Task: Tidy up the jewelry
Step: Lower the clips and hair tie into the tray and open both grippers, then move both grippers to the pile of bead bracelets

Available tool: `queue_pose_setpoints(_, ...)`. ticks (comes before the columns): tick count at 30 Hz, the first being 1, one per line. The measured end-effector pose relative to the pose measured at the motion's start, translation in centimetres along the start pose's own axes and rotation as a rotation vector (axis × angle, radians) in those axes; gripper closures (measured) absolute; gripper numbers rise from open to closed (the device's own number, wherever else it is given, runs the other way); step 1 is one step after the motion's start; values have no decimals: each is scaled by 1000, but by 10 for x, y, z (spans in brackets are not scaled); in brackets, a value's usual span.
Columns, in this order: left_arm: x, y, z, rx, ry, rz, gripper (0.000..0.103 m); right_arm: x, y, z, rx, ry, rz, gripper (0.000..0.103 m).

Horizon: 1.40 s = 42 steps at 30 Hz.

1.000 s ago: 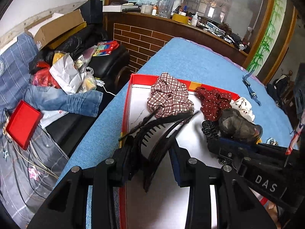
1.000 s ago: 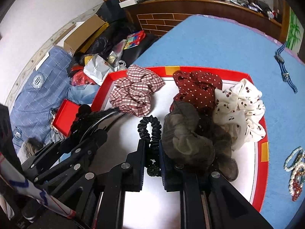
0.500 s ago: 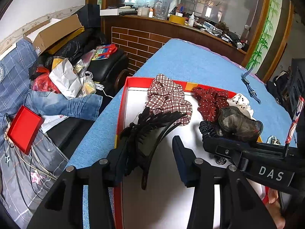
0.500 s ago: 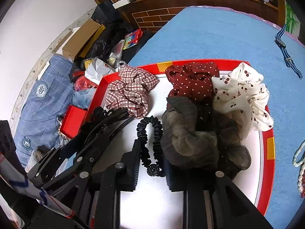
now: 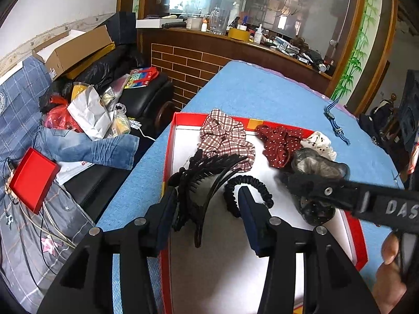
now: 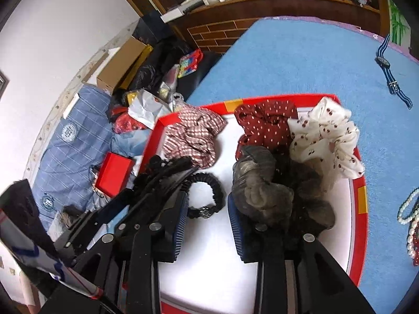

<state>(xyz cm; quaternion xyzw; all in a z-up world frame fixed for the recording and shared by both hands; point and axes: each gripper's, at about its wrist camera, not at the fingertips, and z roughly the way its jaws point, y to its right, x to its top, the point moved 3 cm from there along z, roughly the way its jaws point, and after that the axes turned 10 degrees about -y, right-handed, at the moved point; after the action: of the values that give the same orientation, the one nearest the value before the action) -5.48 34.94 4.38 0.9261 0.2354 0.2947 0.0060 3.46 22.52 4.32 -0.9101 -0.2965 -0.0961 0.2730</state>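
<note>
A red-rimmed tray (image 6: 362, 180) with a white floor is seen on the blue tablecloth (image 6: 301, 60), and most of the hair pieces are already gathered in it. A plaid scrunchie (image 6: 193, 138), a dotted red scrunchie (image 6: 264, 125), a white cherry-print scrunchie (image 6: 327, 136) and a grey gauze scrunchie (image 6: 259, 188) are laid along the far side. The black hair combs (image 5: 207, 178) are set at the tray's left edge, just in front of the left gripper (image 5: 207, 206); its jaws have just been opening and are spread, with the combs released but partly between them. The black coil hair tie (image 6: 209, 193) is lying on the white floor ahead of the right gripper (image 6: 207, 209), whose jaws have likewise just been opening and are parted with nothing pinched.

Outside the tray, a striped watch (image 6: 390, 73) is left on the far cloth and bead bracelets (image 6: 411, 217) at the right edge. By this showing the hair items are judged done, while the watch and bracelets are still to be put away.
</note>
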Motion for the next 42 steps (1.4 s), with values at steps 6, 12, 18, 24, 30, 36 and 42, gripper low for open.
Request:
queue_pose_setpoints(6,-6,9,-15,-14,26,20,56,-10,-7,-33,37,63,-16,68)
queue_pose_setpoints(12,-17,25,-27,1,51,48,55,-30,-1,-60,48,112,-21,65)
queue_pose_setpoints(18,-31,49,-34,23,70,89,52,-56,10,-85,59,149,-28,63)
queue_pose_setpoints(24,-42,75,-45,54,105,140,51,-78,29,-101,70,172,-8,62)
queue_pose_setpoints(30,-51,103,-54,73,127,200,51,-96,56,-117,37,201,24,61)
queue_pose_setpoints(36,-59,130,-60,89,140,255,48,-110,89,-132,14,227,77,61)
queue_pose_setpoints(42,-67,155,-61,104,146,313,47,-121,119,-143,9,246,128,61)
